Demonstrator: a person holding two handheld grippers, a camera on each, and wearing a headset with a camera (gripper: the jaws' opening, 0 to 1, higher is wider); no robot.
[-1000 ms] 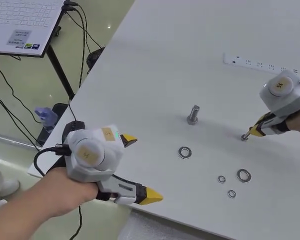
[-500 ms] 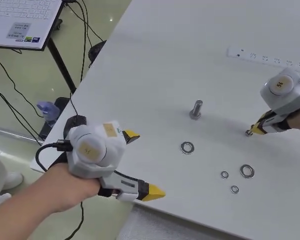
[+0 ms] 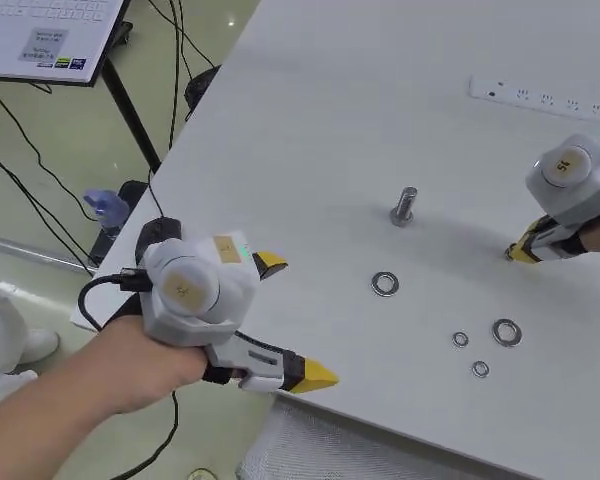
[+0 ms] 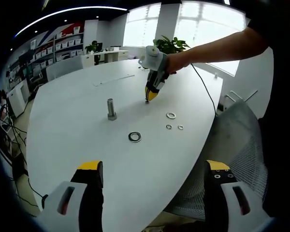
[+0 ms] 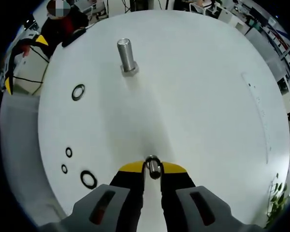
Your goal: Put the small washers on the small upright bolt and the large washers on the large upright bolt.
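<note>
Bench [image 3: 330, 120]: white top, all parts lying loose on it.

Large bolt [image 3: 404, 206] stood upright on its head near mid-bench, nothing on its shank. In the right gripper view the same bolt [image 5: 127, 57] stood well ahead of the jaws.

Washers, all flat on the bench:
- one large washer [image 3: 385, 284] just in front of the large bolt, apart from it;
- second large washer [image 3: 506, 332] further to the right, nearer the bench edge;
- two small washers [image 3: 460, 339] [image 3: 480, 369] just beside the second large washer, not touching it or each other.

Right gripper [image 3: 521, 252]: tips down at the bench surface, to the right of the large bolt. In its own view the right gripper [image 5: 153, 169] had its jaws drawn in to a narrow gap, pinching the small bolt [image 5: 153, 166] between the yellow tips. The left gripper view showed the bolt's lower end [image 4: 147, 101] at the bench. Whether it rested on the bench: cannot tell.

Left gripper [image 3: 294, 320]: held over the near-left bench edge, well apart from every part. Jaws spread wide, nothing between them, touching nothing; same in its own view [image 4: 153, 166], with the first large washer [image 4: 134, 137] ahead.

Power strip [image 3: 545, 98] lay on the far right of the bench.
</note>
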